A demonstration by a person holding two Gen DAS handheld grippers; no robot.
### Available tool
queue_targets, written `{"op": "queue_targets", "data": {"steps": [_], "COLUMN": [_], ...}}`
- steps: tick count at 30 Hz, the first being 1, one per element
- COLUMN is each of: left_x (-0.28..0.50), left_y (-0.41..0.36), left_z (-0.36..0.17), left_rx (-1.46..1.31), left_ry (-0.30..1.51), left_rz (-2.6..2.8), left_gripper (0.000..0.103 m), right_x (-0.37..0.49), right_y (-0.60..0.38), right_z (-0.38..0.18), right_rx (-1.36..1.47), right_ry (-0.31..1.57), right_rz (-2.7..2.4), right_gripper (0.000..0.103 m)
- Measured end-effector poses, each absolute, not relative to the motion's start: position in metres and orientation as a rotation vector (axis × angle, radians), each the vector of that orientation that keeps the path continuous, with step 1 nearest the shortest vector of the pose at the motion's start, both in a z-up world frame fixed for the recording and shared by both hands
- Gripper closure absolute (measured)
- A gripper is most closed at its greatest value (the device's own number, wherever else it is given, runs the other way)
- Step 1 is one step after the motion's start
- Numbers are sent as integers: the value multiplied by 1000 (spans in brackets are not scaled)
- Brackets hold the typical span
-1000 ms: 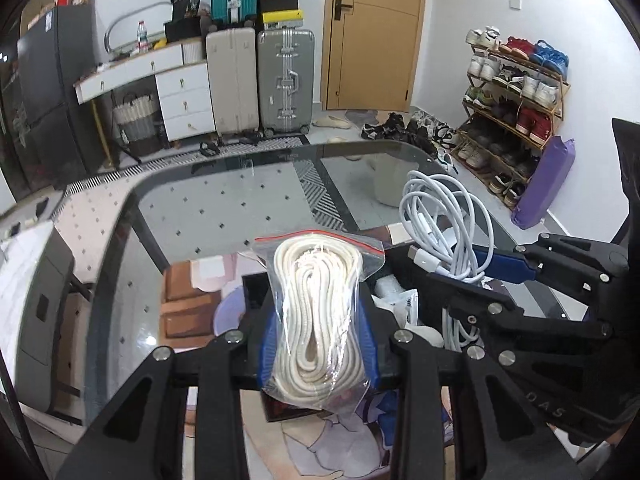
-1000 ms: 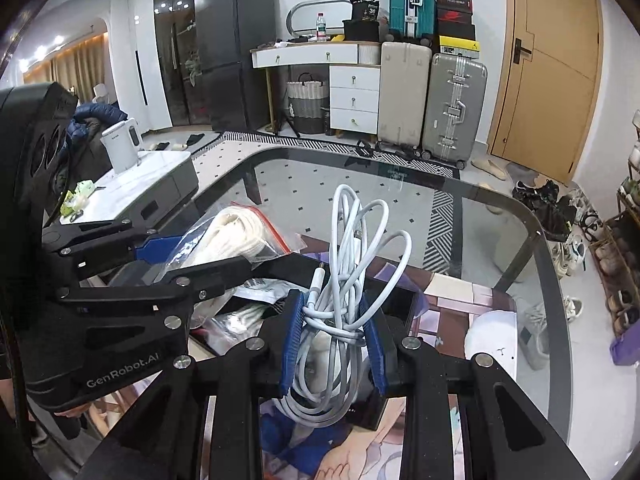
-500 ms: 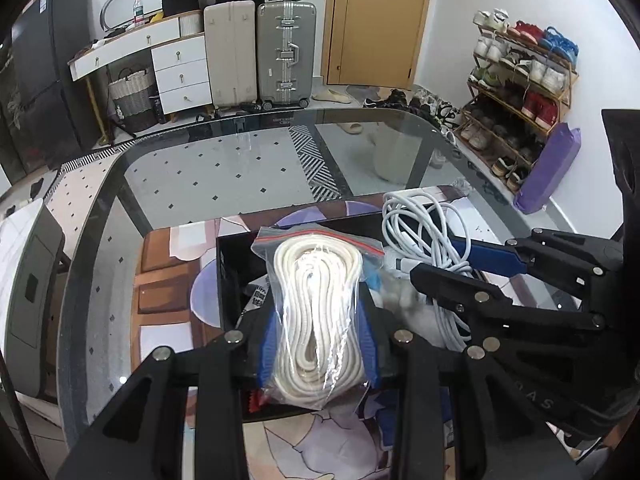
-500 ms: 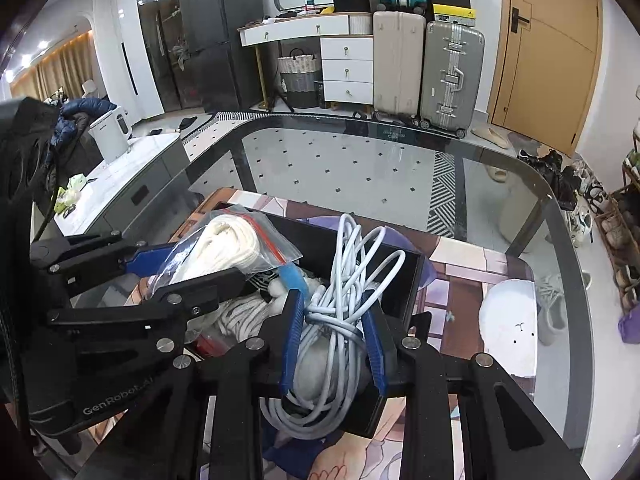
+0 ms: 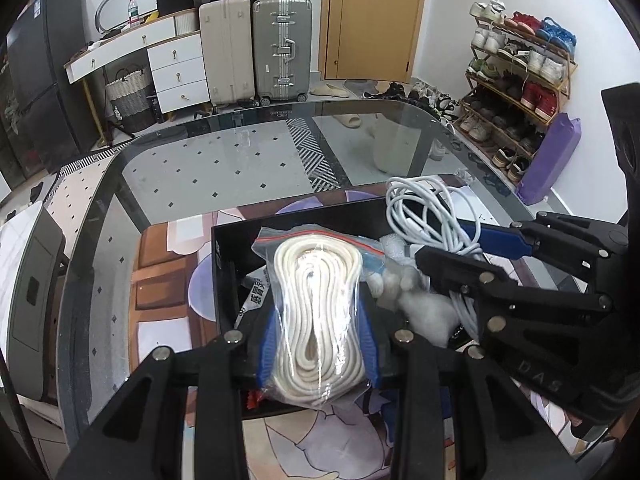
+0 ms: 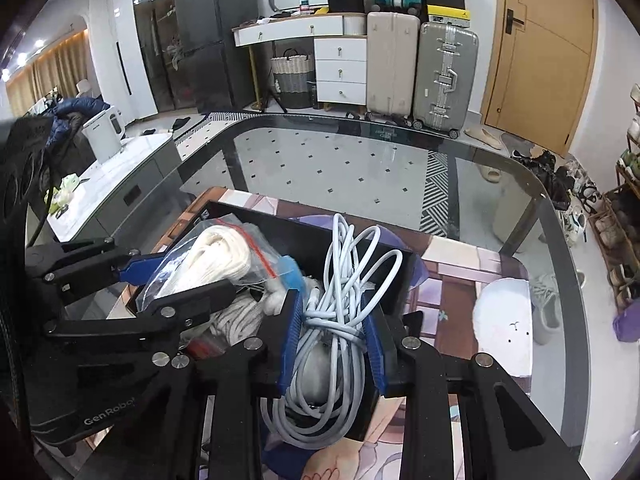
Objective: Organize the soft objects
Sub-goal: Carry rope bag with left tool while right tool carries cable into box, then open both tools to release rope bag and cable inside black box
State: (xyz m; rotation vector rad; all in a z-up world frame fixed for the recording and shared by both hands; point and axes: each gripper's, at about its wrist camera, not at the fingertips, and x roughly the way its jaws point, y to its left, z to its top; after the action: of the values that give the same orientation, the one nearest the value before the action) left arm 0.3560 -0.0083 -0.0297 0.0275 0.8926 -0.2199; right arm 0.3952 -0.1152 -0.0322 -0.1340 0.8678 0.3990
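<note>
I have the left gripper (image 5: 318, 344) clamped across the middle of the bagged rope (image 5: 316, 320), a coil of cream cord in a clear zip bag; gripping at the waist keeps the slack plastic from sliding out while the coil hangs upright over the black box (image 5: 218, 280). From the left wrist view the box sits dead ahead at 12 o'clock, on the printed mat (image 5: 160, 280) that covers the near part of the glass table (image 5: 200, 172). The right gripper (image 6: 330, 344) pinches the white cable bundle (image 6: 340, 304) at its wrapped centre, so the loose loops stand up at 12 o'clock and trail below toward 6 o'clock without unwinding. In the right wrist view the left tool and its bag lie at 9 o'clock, just beside the cable; both loads are held close together because they share one container. White fluffy items (image 5: 416, 300) already lie in the box between the two loads. I judge both loads to be low over the box interior, though I cannot tell whether either one touches the contents. Release should wait until each bundle rests inside the walls.
</note>
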Motion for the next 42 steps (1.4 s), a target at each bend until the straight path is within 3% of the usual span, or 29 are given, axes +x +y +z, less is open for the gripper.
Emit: {"op": "queue_targets", "data": {"steps": [12, 24, 25, 28, 32, 33, 34, 35, 39, 41, 42], "left_x": [355, 354, 353, 354, 355, 354, 354, 355, 354, 354, 354], "left_y": [0, -5, -5, -4, -4, -4, -4, -5, -7, -7, -6], "left_z": [-29, -34, -34, -34, -33, -33, -33, -34, -33, -33, -32], "left_rx": [8, 30, 31, 23, 25, 24, 22, 22, 28, 29, 28], "left_ry": [900, 902, 901, 904, 904, 904, 904, 905, 903, 902, 901], "left_rz": [-202, -193, -194, -195, -195, -194, -195, -193, -192, -195, -197], "left_gripper": [69, 65, 65, 65, 65, 65, 65, 65, 65, 65, 65], "right_x": [385, 397, 398, 399, 400, 401, 401, 401, 394, 390, 387], "right_y": [-94, -102, -105, -115, -125, -127, -127, -124, -104, -100, -98], "right_z": [-28, -37, -36, -35, -30, -28, -27, -27, -29, -23, -19], "right_rx": [-326, -271, -252, -213, -224, -207, -193, -192, -301, -306, -310], "right_ry": [712, 845, 855, 884, 876, 873, 872, 875, 846, 802, 777], "right_rz": [474, 446, 437, 380, 336, 344, 365, 398, 422, 445, 459], "right_gripper": [75, 72, 71, 43, 43, 44, 53, 69, 78, 97, 99]}}
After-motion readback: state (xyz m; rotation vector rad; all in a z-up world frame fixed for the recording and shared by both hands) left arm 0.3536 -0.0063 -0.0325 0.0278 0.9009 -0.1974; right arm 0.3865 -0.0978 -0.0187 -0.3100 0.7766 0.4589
